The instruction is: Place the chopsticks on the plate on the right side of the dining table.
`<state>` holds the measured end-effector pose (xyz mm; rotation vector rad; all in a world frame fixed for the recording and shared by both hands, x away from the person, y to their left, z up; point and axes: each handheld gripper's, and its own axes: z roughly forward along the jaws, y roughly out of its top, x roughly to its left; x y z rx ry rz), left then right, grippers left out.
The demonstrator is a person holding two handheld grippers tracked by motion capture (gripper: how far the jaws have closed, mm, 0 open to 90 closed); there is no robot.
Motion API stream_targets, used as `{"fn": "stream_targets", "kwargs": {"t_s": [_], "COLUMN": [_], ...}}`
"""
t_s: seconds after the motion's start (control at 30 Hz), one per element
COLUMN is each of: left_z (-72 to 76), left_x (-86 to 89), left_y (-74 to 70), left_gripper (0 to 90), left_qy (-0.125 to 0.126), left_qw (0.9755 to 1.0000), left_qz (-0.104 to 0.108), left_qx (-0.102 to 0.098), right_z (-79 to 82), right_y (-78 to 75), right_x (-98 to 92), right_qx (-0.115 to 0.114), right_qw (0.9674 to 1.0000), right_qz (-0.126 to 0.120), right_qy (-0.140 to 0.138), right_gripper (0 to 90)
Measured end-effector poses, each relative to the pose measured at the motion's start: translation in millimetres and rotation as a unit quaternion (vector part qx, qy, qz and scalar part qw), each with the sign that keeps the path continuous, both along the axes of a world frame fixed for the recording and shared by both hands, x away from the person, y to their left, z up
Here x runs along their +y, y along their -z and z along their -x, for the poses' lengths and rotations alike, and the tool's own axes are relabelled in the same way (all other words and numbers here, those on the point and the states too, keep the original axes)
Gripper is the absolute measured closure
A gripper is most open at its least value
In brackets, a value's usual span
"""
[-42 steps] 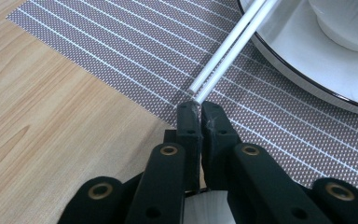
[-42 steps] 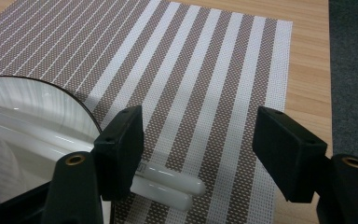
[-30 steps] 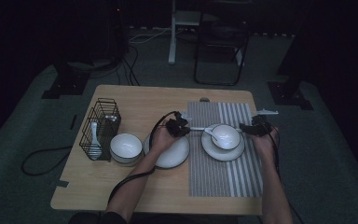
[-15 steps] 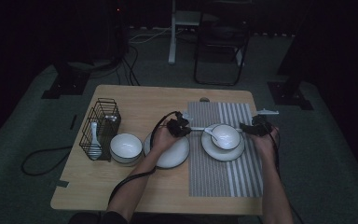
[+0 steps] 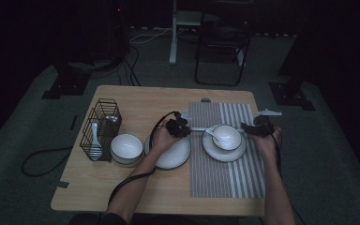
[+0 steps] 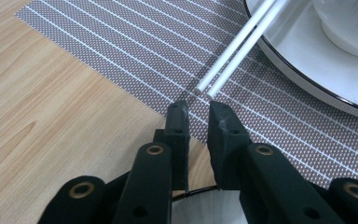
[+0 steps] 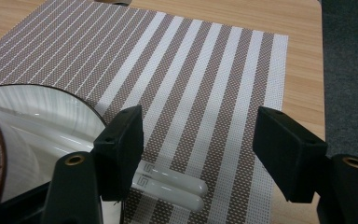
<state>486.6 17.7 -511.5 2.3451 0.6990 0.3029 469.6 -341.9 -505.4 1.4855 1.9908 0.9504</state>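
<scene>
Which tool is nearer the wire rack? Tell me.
Left. The left tool sits past a bowl from the wire rack, by the plate; the right tool is across the mat, beyond the saucer.

2 black grippers (image 6: 197,109) (image 7: 198,140) with brass-ringed screw holes, chunky jaws, trailing black cables

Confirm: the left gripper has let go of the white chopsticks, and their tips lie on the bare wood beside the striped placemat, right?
Not quite. The left gripper has just been opening and nothing is between its jaws, but the white chopsticks end on the striped placemat, not on bare wood. The left gripper view shows it.
</scene>
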Motion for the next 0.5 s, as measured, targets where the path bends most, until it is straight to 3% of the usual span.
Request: {"fn": "stream_targets", "kwargs": {"t_s": [0.5], "left_z": [0.0], "left_x": [5.9], "left_y": [-3.1], "left_gripper": [73.8], "left_qy": [-0.008], "left_qw": [0.9999], "left_qz": [0.009], "left_qx": [-0.003], "right_z": [15.5], "right_y": [-13.0], "right_x": [0.2], "right_qx": [-0.026], "right_qw": [0.9996], "right_qz": [-0.008], "right_qy": [-0.004], "right_gripper": [33.6]}}
